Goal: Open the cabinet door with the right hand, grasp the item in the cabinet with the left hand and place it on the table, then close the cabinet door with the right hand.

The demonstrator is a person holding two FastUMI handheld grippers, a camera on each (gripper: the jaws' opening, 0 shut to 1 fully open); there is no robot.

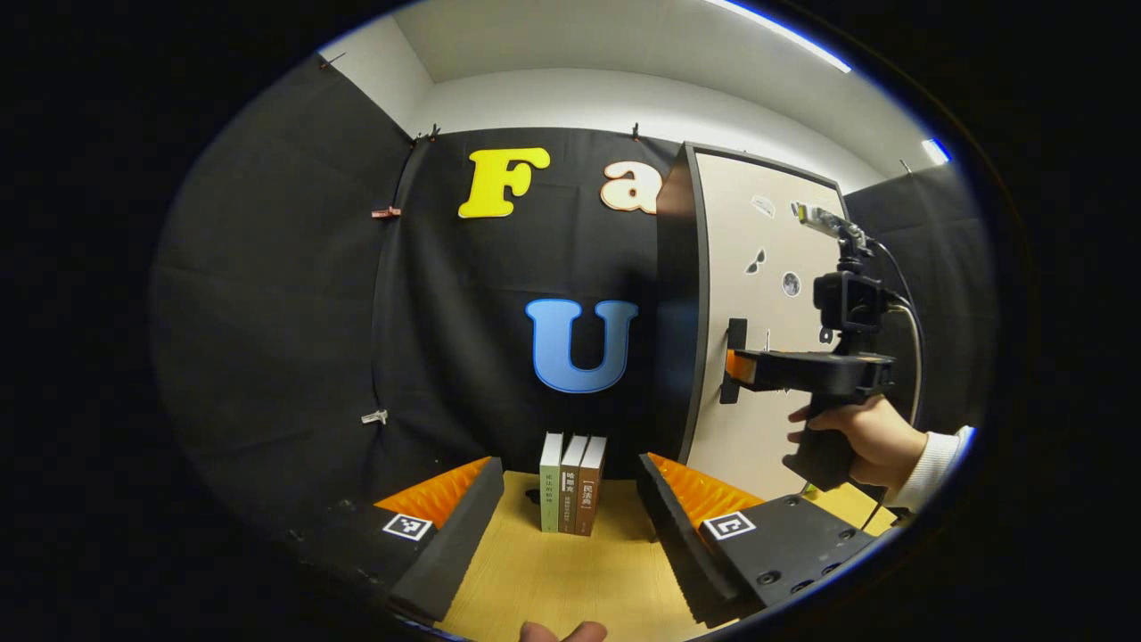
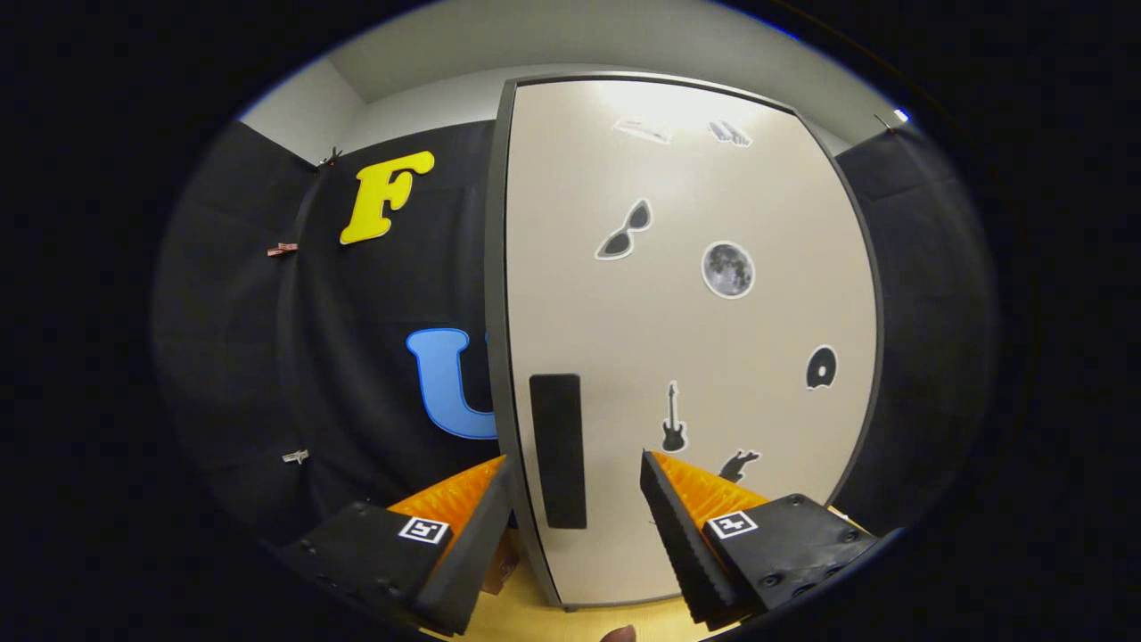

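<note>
A tall cabinet stands on the table, its pale door flat against its frame, with a dark side panel. In the right gripper view the door carries a black vertical handle near its left edge. My right gripper is open, its fingers spread to either side of the handle and short of it. The left gripper view shows that right gripper, held by a hand, with its tips at the handle. My left gripper is open and holds nothing, pointing at three upright books.
The books stand on the wooden table just left of the cabinet, against the black cloth wall. Small stickers dot the door. A cable trails from the right gripper's camera mount. A fingertip shows at the bottom edge.
</note>
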